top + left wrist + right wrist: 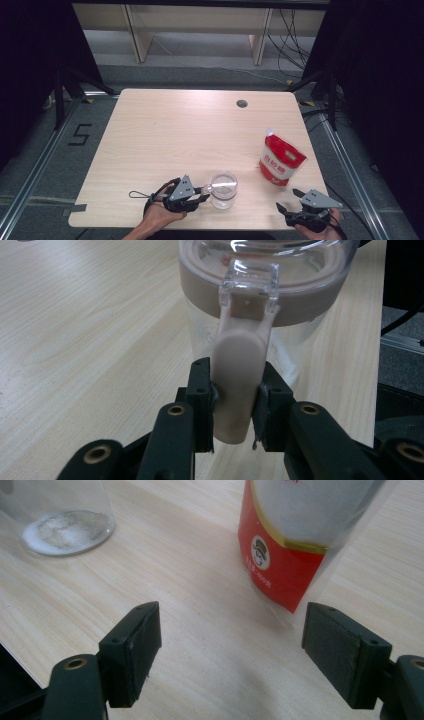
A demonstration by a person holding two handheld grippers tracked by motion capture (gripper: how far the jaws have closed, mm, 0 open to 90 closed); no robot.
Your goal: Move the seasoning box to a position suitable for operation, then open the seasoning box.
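Pale wooden table (165, 140), clear jar held near the front edge

Left gripper (204, 190) has its jaws clamped on the beige latch tab (235, 385) of the clear plastic jar with a beige-rimmed lid (223, 189); right gripper (289, 200) rests at the front right corner, jaws wide and holding nothing, near the red and white stand-up pouch (280, 161), with white grains lying in the jar's bottom

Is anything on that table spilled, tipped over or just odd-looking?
Nothing stands out. The clear jar stands upright with a little white powder at its bottom, and the left gripper is clamped on its beige latch. The red pouch stands upright, slightly leaning. The right gripper is open, holding nothing. No spill on the table.
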